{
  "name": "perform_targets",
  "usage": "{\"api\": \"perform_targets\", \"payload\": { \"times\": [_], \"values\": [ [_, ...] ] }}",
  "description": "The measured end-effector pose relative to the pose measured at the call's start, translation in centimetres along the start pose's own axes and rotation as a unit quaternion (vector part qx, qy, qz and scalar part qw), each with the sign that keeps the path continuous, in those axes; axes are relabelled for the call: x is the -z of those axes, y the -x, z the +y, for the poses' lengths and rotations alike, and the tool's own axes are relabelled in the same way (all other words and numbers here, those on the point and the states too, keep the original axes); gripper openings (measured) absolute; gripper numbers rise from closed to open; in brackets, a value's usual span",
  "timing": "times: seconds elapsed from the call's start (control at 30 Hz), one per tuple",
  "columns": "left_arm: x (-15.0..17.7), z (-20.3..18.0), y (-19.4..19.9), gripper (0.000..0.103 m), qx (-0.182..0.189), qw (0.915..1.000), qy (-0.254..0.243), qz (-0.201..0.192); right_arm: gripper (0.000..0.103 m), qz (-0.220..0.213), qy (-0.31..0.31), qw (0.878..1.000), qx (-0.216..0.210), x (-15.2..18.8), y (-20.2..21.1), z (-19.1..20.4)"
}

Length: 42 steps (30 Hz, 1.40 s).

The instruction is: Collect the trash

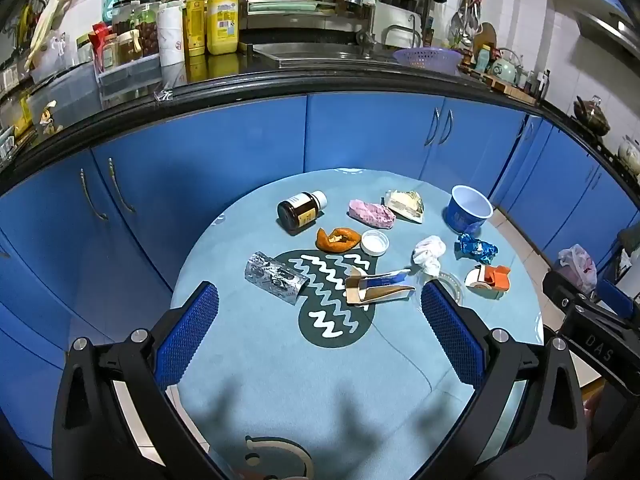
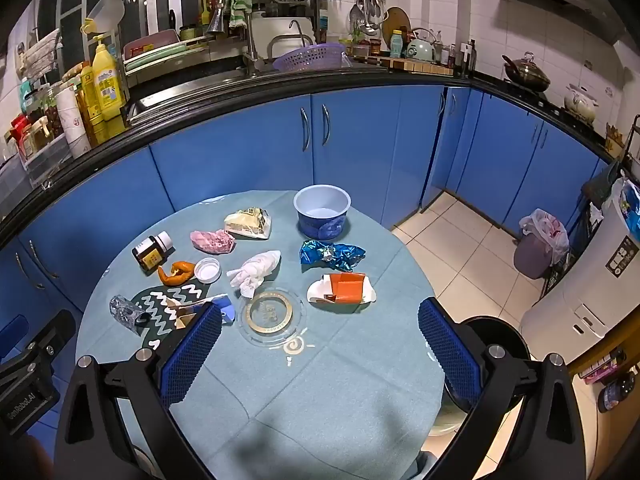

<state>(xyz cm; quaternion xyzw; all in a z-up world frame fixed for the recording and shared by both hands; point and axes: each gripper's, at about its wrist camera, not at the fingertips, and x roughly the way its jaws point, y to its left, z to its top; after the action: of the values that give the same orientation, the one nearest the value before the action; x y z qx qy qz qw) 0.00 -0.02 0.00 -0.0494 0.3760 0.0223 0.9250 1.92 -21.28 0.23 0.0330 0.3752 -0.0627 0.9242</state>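
Bench: we log a round bench (image 2: 340, 380) under a teal cloth, in front of blue kitchen cabinets.
Left claw: the left claw (image 1: 320, 312) stands wide and holds nothing; it hovers above the near half of the bench, tilted down.
Right claw: the right claw (image 2: 320, 332) is likewise wide and bare, beside the other over the same cloth.
Trash, far row: we count a brown bottle (image 1: 301, 211) lying on its side, a pink wrapper (image 1: 371, 213), a pale snack bag (image 1: 405, 204) and an upright blue paper cup (image 1: 470, 208).
Trash, middle row: an orange peel (image 1: 336, 239) just beside a white lid (image 1: 375, 242), a crumpled tissue (image 1: 429, 254), and a blue foil wrapper (image 1: 476, 248).
Trash, near row: a silver foil packet (image 1: 276, 280), a torn carton (image 1: 378, 288), a clear plastic lid (image 2: 269, 314) and an orange-and-white packet (image 2: 342, 288).
Bin: a black round bin (image 2: 496, 336) sits just past the bench edge on the right; a grey bin with a bag (image 2: 540, 244) stands well apart on the floor.
Progress: we judge that collecting has not begun; all 12 pieces lie on the cloth.
Risk 1: the bottle may roll off when nudged.
Risk 2: the flat clear lid gives the pads little to pinch and may slide.
Risk 3: a wide closing could catch the cloth and drag neighbours.
Risk 4: the light cup may tip.
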Motion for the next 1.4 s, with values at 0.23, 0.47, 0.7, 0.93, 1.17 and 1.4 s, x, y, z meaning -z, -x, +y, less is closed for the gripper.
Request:
{"api": "perform_targets", "payload": {
  "times": [0.23, 0.47, 0.7, 0.93, 1.17, 1.4],
  "values": [
    [0.0, 0.0, 0.0, 0.100, -0.002, 1.0000, 0.001, -0.001, 0.096, -0.001, 0.000, 1.000, 0.001, 0.0, 0.0, 0.0],
    [0.0, 0.0, 0.0, 0.100, -0.001, 1.0000, 0.000, -0.001, 0.096, 0.001, -0.001, 1.000, -0.001, 0.0, -0.1, -0.1],
    [0.0, 0.0, 0.0, 0.100, 0.000, 1.0000, 0.001, 0.000, 0.096, 0.001, -0.001, 1.000, -0.001, 0.0, 0.0, -0.3],
    [0.2, 0.4, -0.4, 0.100, 0.000, 1.0000, 0.001, 0.002, 0.096, 0.004, 0.000, 1.000, -0.001, 0.1, -0.4, -0.2],
    [0.6, 0.6, -1.8, 0.100, 0.000, 0.9999, 0.005, 0.015, 0.096, 0.020, -0.007, 1.000, 0.000, 0.2, -1.5, -0.9],
    [0.7, 0.9, -3.0, 0.100, -0.005, 0.9996, 0.004, 0.028, 0.096, 0.034, -0.009, 0.999, 0.000, 0.2, -2.9, -0.8]
  ]
}}
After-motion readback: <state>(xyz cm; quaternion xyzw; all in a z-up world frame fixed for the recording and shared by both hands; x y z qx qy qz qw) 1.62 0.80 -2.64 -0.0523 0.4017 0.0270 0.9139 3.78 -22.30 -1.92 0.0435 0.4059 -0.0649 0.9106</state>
